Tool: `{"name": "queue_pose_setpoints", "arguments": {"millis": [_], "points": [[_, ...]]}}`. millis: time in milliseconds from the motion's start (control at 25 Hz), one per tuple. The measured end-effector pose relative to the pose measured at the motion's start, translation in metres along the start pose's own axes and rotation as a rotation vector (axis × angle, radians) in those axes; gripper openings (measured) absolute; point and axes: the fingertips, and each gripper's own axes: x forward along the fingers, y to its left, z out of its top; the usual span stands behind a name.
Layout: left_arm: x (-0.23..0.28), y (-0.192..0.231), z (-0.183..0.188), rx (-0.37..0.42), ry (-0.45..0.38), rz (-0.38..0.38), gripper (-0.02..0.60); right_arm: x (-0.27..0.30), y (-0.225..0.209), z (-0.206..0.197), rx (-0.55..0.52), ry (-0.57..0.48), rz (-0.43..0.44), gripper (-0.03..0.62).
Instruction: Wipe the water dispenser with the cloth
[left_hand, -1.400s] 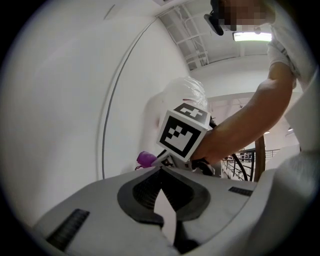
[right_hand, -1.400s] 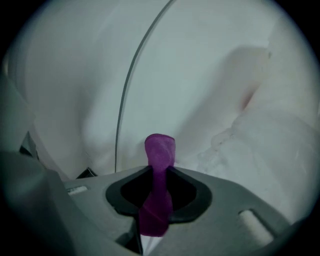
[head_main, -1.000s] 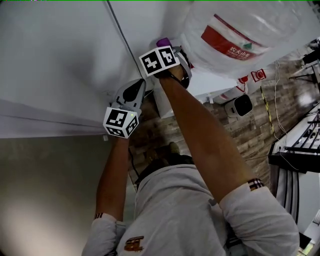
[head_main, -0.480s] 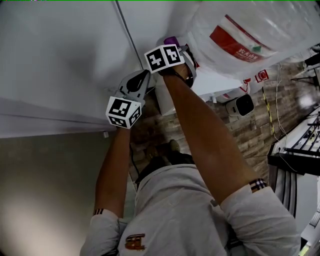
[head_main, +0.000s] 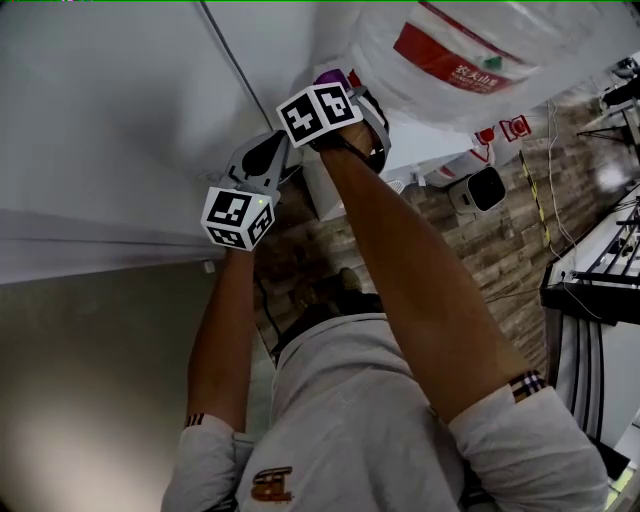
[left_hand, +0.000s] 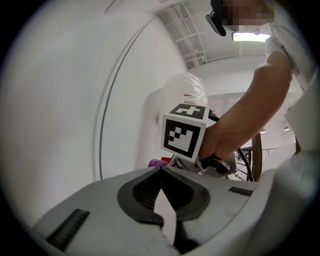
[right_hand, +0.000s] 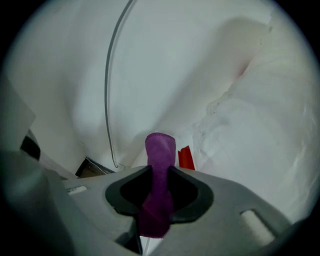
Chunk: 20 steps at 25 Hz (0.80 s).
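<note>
My right gripper (head_main: 338, 84) is shut on a purple cloth (head_main: 331, 76), held up against the top of the white water dispenser (head_main: 326, 196), just under the big clear water bottle (head_main: 480, 50). In the right gripper view the cloth (right_hand: 159, 170) stands up between the jaws, with the bottle (right_hand: 260, 130) close on the right and a red part (right_hand: 185, 158) behind it. My left gripper (head_main: 282, 150) hangs beside and slightly below the right one, shut on nothing (left_hand: 161, 170). Its view shows the right gripper's marker cube (left_hand: 184, 134), a sliver of cloth (left_hand: 158, 162) and the bottle (left_hand: 188, 90).
A white wall (head_main: 110, 120) with a thin dark line (head_main: 232, 70) down it fills the left side. Beyond the dispenser are a wood-pattern floor (head_main: 500, 250), a small white appliance (head_main: 478, 190), cables and a dark rack (head_main: 600, 290) at the right edge.
Both grippers drifted a little right, then back left and up. The right gripper kept the cloth at the dispenser top; the left stayed shut beside it.
</note>
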Motion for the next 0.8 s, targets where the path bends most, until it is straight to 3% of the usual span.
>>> {"name": "queue_pose_setpoints", "arguments": {"millis": [800], "points": [[0.011,-0.064,-0.002,-0.017,-0.01,-0.089,-0.002,-0.063,0.009,-0.073,0.08,-0.114,0.235,0.103]]}}
